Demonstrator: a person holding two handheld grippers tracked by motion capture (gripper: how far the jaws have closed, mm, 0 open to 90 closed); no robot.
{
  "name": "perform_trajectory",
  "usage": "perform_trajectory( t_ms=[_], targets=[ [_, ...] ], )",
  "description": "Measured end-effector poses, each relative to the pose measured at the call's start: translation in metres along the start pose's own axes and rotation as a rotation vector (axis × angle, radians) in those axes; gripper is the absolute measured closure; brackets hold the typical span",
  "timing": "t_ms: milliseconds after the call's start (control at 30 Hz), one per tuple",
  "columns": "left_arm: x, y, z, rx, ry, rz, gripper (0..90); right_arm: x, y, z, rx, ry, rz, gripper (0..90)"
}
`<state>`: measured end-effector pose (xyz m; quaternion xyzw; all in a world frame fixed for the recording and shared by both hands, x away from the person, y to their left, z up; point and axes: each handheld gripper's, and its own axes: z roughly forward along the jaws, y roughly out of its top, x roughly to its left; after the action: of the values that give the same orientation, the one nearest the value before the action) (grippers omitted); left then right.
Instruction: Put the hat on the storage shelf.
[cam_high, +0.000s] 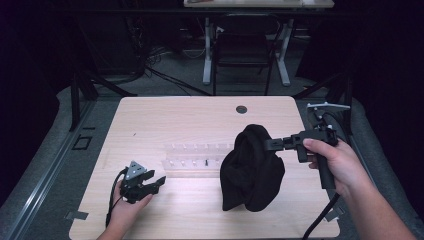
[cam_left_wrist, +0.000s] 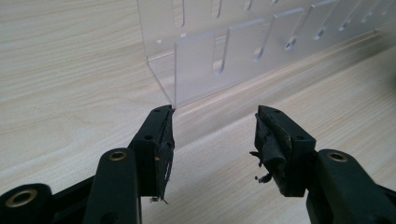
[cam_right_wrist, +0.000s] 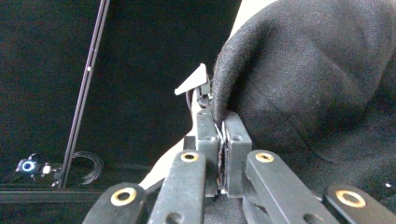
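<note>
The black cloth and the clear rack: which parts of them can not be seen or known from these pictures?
- Black cloth: what garment it is stays unclear; it hangs bunched from the right gripper, folds hiding its shape.
- Clear rack: its right end is hidden behind the cloth in the high view.
- Small dark item on the rack: too small to identify.
- Left gripper view: the rack is cut off at the top edge.
</note>
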<state>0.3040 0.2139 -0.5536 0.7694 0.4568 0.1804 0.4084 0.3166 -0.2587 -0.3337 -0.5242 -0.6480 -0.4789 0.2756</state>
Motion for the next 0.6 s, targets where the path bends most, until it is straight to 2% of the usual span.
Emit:
perform_trajectory(
  t_ms=[600],
  targets=[
    [0.0, 0.0, 0.0, 0.0, -0.001, 0.003, 47.5, 0.018, 0.03, 0.005, -0.057, 0.013, -0.041, 87.9]
  ],
)
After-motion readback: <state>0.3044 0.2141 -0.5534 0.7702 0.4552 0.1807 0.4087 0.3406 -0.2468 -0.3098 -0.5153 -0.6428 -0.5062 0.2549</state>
